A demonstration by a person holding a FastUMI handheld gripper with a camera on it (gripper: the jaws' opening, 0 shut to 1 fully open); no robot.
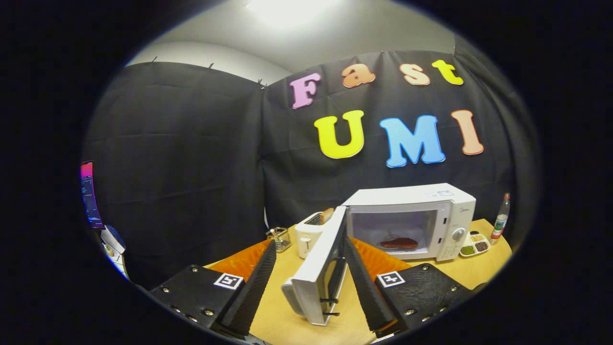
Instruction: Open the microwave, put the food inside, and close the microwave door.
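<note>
Microwave (421,218): a white unit standing on the wooden tabletop (474,268), beyond the claw (310,249), against the black cloth wall of the booth. Its door (318,268) is swung fully open toward the camera, hinged at the unit's left side, and projects forward so that its free edge lies between the two fingers of the claw. The door handle (290,296) is on the outer face, at the near end. The claw is spread wide; the door sits in the gap, nearer the right finger than the left, and whether either finger touches it cannot be determined. Nothing is gripped. Inside the lit cavity, a reddish-brown piece of food (399,243) lies on the cavity floor. The control panel with a round dial (458,234) occupies the right side of the front. Left of the microwave, just beside it, stands a white toaster (309,235) with a slice of bread (326,215) upright in its slot. Left of the toaster is a small wire basket (279,238). Right of the microwave lies a white divided dish (475,245) holding green and brown contents, and beyond it stands a clear bottle (501,218). An orange mat (244,261) lies on the tabletop behind the fingers.
</note>
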